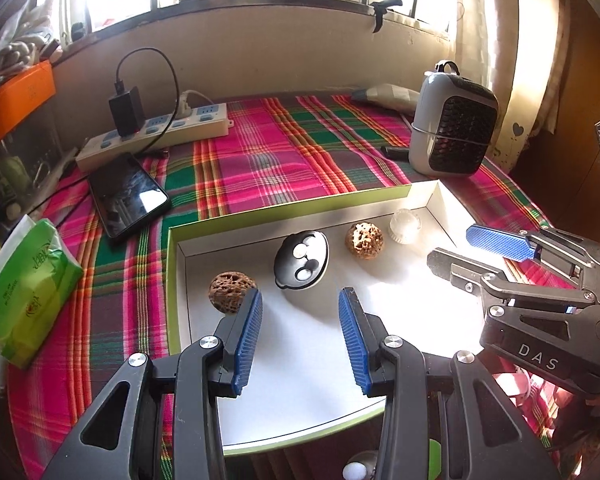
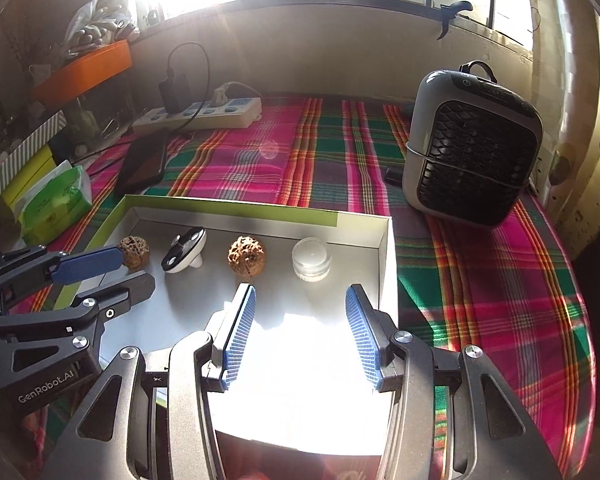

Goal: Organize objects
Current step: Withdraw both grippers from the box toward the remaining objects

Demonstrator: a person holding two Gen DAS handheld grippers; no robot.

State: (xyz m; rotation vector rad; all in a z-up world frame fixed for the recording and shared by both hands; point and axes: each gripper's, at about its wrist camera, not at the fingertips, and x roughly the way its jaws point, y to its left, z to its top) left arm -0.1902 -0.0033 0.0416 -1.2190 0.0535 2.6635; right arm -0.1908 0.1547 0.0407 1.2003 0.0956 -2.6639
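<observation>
A shallow green-rimmed box (image 1: 292, 206) (image 2: 236, 206) with a white floor lies on the plaid cloth. Along its far side stand a dark walnut (image 1: 232, 292) (image 2: 135, 250), a black round piece with pale discs (image 1: 302, 260) (image 2: 184, 254), a lighter walnut (image 1: 365, 239) (image 2: 247, 256) and a small clear jar (image 1: 405, 226) (image 2: 312, 258). My left gripper (image 1: 300, 296) (image 2: 137, 270) hangs open over the box's left half, its left pad close beside the dark walnut. My right gripper (image 2: 300, 292) (image 1: 450, 245) is open above the right half, short of the jar. Neither holds anything.
A grey fan heater (image 1: 452, 120) (image 2: 472, 144) stands behind the box on the right. A power strip (image 1: 160, 132) with a charger, a dark phone (image 1: 128, 196) and a green tissue pack (image 1: 28, 292) lie to the left. An orange box (image 1: 16, 96) sits on a side shelf.
</observation>
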